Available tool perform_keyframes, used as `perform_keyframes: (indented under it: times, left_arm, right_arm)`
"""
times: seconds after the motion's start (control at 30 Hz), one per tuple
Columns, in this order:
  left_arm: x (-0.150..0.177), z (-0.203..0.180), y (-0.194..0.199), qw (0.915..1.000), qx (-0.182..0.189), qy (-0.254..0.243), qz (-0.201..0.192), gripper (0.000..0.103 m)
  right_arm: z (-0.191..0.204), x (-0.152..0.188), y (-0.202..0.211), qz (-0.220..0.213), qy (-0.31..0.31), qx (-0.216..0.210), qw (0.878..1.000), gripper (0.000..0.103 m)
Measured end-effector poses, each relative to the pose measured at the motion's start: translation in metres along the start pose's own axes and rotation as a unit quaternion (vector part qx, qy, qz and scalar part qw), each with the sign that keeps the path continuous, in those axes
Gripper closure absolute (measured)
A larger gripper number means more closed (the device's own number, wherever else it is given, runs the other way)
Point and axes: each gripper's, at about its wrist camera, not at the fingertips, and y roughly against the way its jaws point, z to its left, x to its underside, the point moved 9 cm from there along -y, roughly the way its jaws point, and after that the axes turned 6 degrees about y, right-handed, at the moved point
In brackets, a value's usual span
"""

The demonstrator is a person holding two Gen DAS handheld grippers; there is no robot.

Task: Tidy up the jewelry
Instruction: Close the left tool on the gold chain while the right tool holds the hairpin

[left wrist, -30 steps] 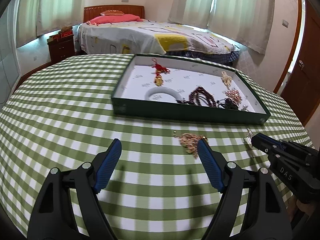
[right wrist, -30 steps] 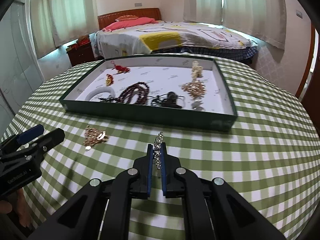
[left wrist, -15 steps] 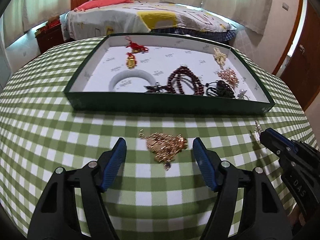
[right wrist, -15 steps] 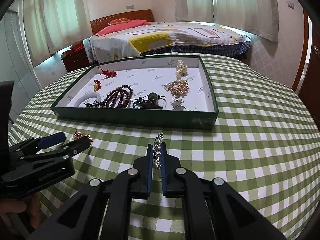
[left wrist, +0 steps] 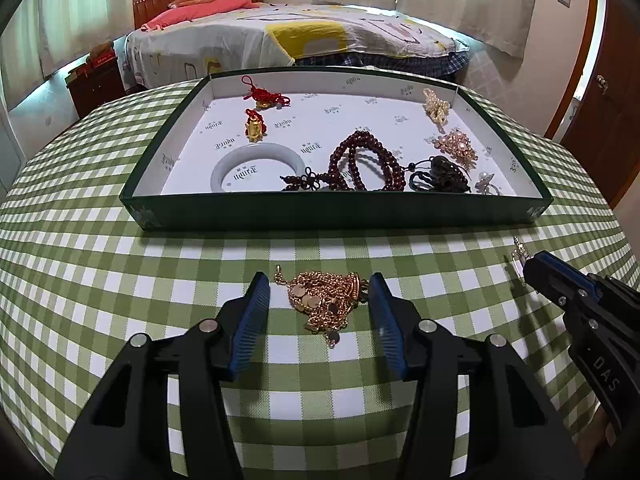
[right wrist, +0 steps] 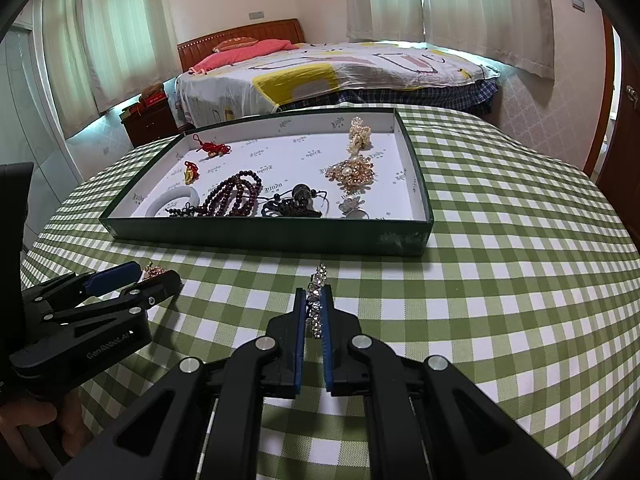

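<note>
A tangled heap of gold chain with small flat discs [left wrist: 326,300] lies on the green-and-white checked woven tablecloth [left wrist: 120,280], just in front of the near wall of the shallow dark green cardboard tray [left wrist: 340,212]. Its links are fine and shiny, bunched into a loose mound with one strand trailing to the left. The left gripper [left wrist: 320,312] straddles this heap: its ribbed blue pads [left wrist: 250,320] stand on either side of the chain without pressing on it, and the jaws are closing.

To the right of the heap, also in front of the tray, the right gripper [right wrist: 314,312] is clamped tight on a narrow silver piece set with small clear stones [right wrist: 316,300], which sticks up past the black fingertips and sparkles.

Inside the tray, on white paper lining printed with small dark logos, rest a smooth pale ring-shaped bangle [left wrist: 256,164] near the front left, a looped string of round dark red wooden beads [left wrist: 364,164] in the middle, a black cord with a dark pendant [left wrist: 440,172] to its right, two red knotted cord charms with gold pieces [left wrist: 260,108] toward the back left, and a pink-gold beaded cluster [left wrist: 456,146] and a cream pearl bunch [left wrist: 436,106] toward the back right.

Beyond the tray stands a bed with a patterned quilt [left wrist: 320,32].
</note>
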Motion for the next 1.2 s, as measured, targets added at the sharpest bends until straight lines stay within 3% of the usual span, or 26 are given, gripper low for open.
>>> perform_keyframes:
  times: [0.27, 0.53, 0.6, 0.77, 1.2]
  left_arm:
    - [0.000, 0.004, 0.003, 0.9999, 0.013, 0.010, -0.002, 0.059]
    - [0.004, 0.000, 0.005, 0.9999, 0.010, -0.003, 0.000, 0.057]
    - [0.004, -0.002, 0.005, 0.9999, 0.014, -0.008, 0.000, 0.071]
    - [0.005, -0.008, 0.005, 0.9994, 0.029, -0.019, 0.002, 0.084]
    - [0.005, -0.003, 0.005, 0.9991, 0.041, -0.001, 0.003, 0.086]
  right_arm:
    - [-0.003, 0.001, -0.001, 0.001, -0.008, -0.003, 1.000, 0.096]
    - [-0.004, 0.001, -0.001, 0.002, -0.015, -0.006, 1.000, 0.096]
    - [-0.004, 0.001, -0.001, 0.002, -0.016, -0.007, 1.000, 0.096]
    - [-0.005, 0.002, -0.001, 0.002, -0.016, -0.007, 1.000, 0.096]
    - [-0.004, 0.002, -0.001, 0.001, -0.016, -0.007, 1.000, 0.096]
